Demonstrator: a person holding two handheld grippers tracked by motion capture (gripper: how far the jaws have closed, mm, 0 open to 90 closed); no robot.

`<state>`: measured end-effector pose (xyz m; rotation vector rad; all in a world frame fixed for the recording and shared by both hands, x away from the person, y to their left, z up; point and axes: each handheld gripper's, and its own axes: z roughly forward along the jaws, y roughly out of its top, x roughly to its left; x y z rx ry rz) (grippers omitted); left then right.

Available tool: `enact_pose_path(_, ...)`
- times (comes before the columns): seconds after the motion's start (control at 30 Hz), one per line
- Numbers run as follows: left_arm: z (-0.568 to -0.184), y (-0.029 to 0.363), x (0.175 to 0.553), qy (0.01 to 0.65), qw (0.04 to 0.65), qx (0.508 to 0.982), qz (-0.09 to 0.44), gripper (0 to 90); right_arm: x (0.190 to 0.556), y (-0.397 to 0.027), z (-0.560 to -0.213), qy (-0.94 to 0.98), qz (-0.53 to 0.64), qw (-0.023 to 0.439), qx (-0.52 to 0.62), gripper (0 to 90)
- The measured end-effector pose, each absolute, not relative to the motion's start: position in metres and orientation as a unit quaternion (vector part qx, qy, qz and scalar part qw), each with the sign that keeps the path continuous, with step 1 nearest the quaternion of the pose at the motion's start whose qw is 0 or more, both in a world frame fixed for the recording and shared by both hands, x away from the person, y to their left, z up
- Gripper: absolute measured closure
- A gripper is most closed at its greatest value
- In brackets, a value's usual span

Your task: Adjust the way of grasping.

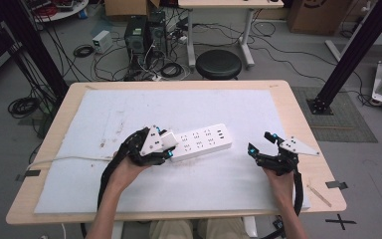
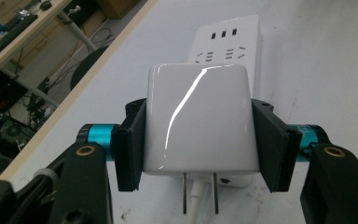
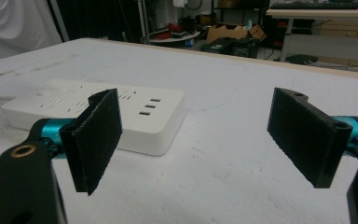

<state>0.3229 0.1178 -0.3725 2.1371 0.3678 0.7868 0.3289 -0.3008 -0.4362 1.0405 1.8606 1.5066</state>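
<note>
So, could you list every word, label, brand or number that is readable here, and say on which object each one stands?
None can be read.
White charger held in the left gripper: plain glossy face, no print.
White power strip: sockets and slots, no legible marking.
Cardboard box behind the table: dark marks, too blurred to read.

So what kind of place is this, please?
Probably a robotics or electronics lab: cables tangle across the floor by computer towers, black frame posts flank the table, and a power strip lies on it.
</note>
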Motion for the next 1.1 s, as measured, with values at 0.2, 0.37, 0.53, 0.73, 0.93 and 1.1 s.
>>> enact_pose_path(0.2, -0.381, 0.102, 0.313, 0.135, 0.403, 0.841, 0.334, 42.4, 0.329, -0.3, -0.435, 0.696, 0.559, 0.251, 0.375, 18.2)
enact_pose_path(0.37, -0.383, 0.09, 0.307, 0.122, 0.388, 0.837, 0.365, 42.4, 0.328, -0.296, -0.434, 0.704, 0.576, 0.208, 0.359, 18.2)
enact_pose_path(0.53, -0.385, 0.082, 0.302, 0.112, 0.379, 0.824, 0.405, 42.4, 0.331, -0.288, -0.424, 0.717, 0.598, 0.121, 0.338, 18.9)
enact_pose_path(0.73, -0.391, 0.075, 0.296, 0.097, 0.37, 0.812, 0.44, 42.4, 0.336, -0.277, -0.404, 0.72, 0.617, 0.089, 0.304, 19.0)
enact_pose_path(0.93, -0.399, 0.067, 0.286, 0.063, 0.356, 0.799, 0.48, 42.5, 0.339, -0.264, -0.394, 0.724, 0.626, 0.049, 0.284, 19.0)
enact_pose_path(1.1, -0.405, 0.059, 0.28, 0.042, 0.348, 0.791, 0.502, 42.5, 0.34, -0.255, -0.392, 0.738, 0.619, 0.032, 0.268, 19.0)
